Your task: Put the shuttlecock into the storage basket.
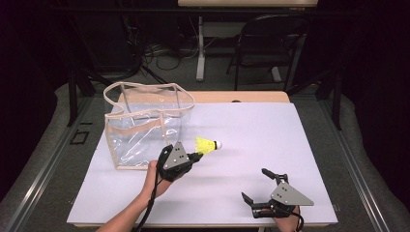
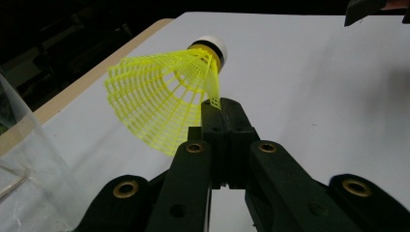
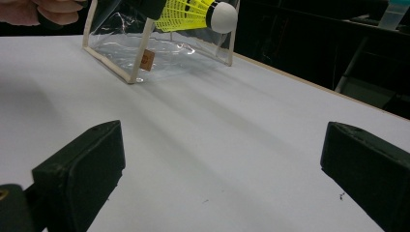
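A yellow shuttlecock [image 1: 207, 145] with a white cork tip hangs just above the white table, held by the rim of its skirt in my left gripper [image 1: 196, 156]. In the left gripper view the jaws are pressed together on the yellow mesh of the shuttlecock [image 2: 164, 96]. It sits just right of a clear plastic bag [image 1: 145, 123] with beige trim, standing open-topped at the table's left. My right gripper [image 1: 263, 186] rests near the front right of the table, its jaws spread wide with nothing between them. The right gripper view shows the shuttlecock [image 3: 193, 12] in front of the bag [image 3: 145, 43].
The white table top [image 1: 270, 140] lies on a wooden table with a strip showing at the far edge. A dark chair [image 1: 268, 43] and a desk leg [image 1: 200, 48] stand behind the table. Cables trail from both grippers toward the front edge.
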The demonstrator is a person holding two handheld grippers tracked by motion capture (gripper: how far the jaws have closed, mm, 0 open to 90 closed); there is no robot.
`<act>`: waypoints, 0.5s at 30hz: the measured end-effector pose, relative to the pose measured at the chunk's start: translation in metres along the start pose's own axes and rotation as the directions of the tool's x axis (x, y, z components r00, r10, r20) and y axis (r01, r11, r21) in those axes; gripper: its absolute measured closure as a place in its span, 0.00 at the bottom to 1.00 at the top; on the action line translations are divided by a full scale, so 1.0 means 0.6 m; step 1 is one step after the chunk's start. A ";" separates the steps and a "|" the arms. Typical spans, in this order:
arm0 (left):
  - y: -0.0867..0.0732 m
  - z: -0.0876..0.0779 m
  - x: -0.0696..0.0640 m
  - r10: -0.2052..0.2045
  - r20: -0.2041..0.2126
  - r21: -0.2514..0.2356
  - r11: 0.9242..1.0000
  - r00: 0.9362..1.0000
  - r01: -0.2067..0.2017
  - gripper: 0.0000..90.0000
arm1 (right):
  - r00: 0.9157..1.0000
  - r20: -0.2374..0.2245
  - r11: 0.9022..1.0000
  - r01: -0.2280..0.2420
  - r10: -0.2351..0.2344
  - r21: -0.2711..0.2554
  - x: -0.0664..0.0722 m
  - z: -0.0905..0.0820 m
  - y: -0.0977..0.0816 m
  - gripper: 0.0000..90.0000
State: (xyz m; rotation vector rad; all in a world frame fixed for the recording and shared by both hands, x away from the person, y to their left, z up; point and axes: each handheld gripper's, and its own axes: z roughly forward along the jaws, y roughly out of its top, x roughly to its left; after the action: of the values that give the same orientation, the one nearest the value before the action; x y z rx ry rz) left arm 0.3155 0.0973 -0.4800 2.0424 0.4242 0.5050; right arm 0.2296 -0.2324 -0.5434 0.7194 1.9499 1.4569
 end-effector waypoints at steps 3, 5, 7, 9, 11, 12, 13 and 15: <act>0.004 -0.002 0.003 -0.002 -0.005 -0.008 1.000 1.000 0.002 1.00 | 1.000 0.000 1.000 0.001 -0.001 0.002 0.000 0.000 0.000 0.02; 0.008 -0.003 0.006 0.000 -0.005 -0.007 1.000 1.000 0.000 1.00 | 1.000 -0.001 1.000 0.000 0.000 0.002 0.000 0.000 0.000 0.02; 0.009 -0.003 0.006 0.005 -0.010 -0.007 1.000 1.000 -0.005 1.00 | 1.000 -0.002 1.000 0.000 0.000 0.001 0.000 0.001 0.000 0.02; 0.010 -0.003 0.006 0.004 -0.011 -0.009 1.000 1.000 -0.004 1.00 | 1.000 -0.002 1.000 -0.002 0.002 0.003 0.001 0.001 0.000 0.02; 0.012 -0.004 0.008 0.001 -0.014 -0.012 1.000 1.000 -0.001 1.00 | 1.000 -0.003 1.000 -0.003 0.003 0.003 0.000 0.001 0.000 0.02; 0.012 -0.004 0.008 0.001 -0.014 -0.012 1.000 1.000 -0.001 1.00 | 1.000 -0.003 1.000 -0.003 0.003 0.003 0.000 0.001 0.000 0.02; 0.012 -0.004 0.009 0.001 -0.015 -0.013 1.000 1.000 -0.001 1.00 | 1.000 -0.003 1.000 -0.002 0.002 0.003 0.000 0.001 0.000 0.02; 0.014 -0.005 0.010 0.001 -0.016 -0.014 1.000 1.000 -0.001 1.00 | 1.000 -0.003 1.000 -0.002 0.002 0.003 0.001 0.001 0.000 0.02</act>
State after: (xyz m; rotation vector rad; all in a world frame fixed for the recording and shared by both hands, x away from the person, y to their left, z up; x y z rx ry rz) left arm 0.3201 0.0984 -0.4703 2.0260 0.4280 0.5237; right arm 0.2298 -0.2318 -0.5437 0.7219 1.9547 1.4570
